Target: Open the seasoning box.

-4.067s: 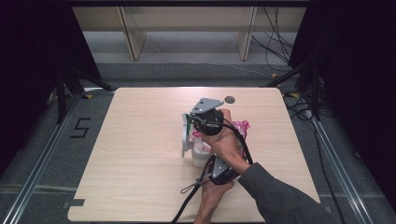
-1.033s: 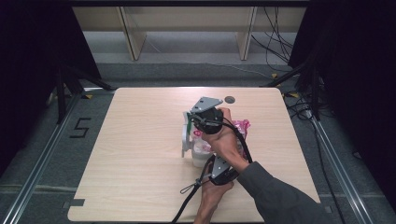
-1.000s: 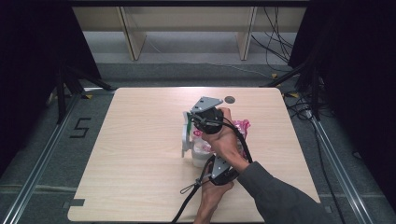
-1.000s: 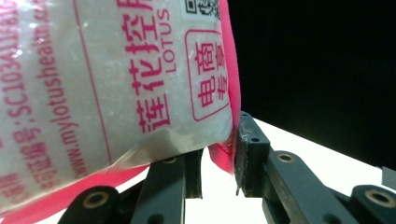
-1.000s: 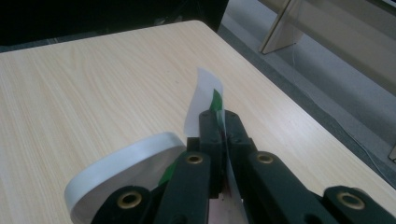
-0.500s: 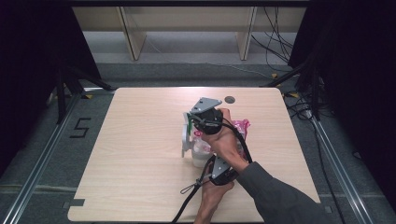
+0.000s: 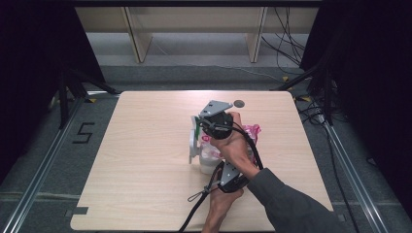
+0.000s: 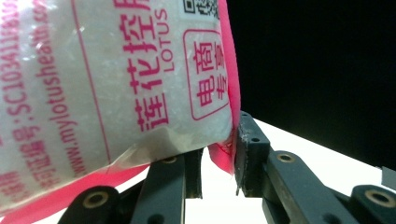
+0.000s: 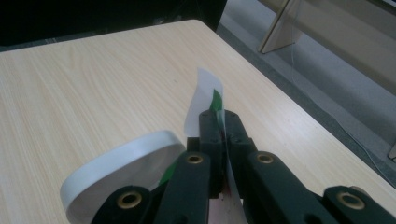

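Nothing has shifted since earlier. High view, centre: my right tool [image 7: 203, 130] and left tool [image 7: 228, 175] hold a pink-edged clear plastic bag of white grains [image 7: 214, 150] over the pale wooden worktop [image 7: 141, 160]. Left gripper view: jaws pinch its pink corner; I should keep it taut. Right gripper view: jaws clenched on a thin clear film strip [image 9: 205, 100]; a grey floor [image 9: 322, 93] lies upper right.

Grippers [image 7: 217, 127] over pink bag [image 7: 251, 131], apparently.
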`<act>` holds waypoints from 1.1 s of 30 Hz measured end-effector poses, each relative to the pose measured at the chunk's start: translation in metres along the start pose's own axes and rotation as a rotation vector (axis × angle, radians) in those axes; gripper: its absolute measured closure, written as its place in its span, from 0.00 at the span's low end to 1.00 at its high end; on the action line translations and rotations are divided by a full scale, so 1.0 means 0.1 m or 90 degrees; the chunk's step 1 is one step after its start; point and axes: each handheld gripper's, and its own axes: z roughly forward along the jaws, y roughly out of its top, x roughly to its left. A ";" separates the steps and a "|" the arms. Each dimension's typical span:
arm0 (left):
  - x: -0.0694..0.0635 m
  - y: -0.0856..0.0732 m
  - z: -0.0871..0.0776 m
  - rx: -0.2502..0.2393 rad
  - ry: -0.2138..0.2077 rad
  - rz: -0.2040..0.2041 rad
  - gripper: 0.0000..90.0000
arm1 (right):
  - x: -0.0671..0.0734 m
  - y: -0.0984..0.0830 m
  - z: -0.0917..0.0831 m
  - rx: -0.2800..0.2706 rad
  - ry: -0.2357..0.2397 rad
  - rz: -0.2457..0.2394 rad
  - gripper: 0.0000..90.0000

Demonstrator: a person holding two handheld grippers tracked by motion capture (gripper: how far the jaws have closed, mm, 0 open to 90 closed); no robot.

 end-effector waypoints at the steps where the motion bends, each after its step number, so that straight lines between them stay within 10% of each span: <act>1: 0.00 0.00 0.00 0.000 -0.001 -0.002 0.83 | -0.01 0.00 0.01 -0.006 -0.001 -0.009 0.99; 7: -0.04 -0.03 0.03 -0.027 0.024 -0.037 0.83 | -0.02 -0.01 -0.02 -0.013 0.003 0.001 0.99; 11: -0.01 -0.04 0.01 0.008 0.041 -0.004 0.83 | -0.05 -0.03 -0.08 -0.028 0.011 0.009 1.00; 33: 0.02 -0.14 0.05 0.039 0.052 -0.015 0.82 | -0.24 -0.20 -0.45 -0.112 0.045 0.080 1.00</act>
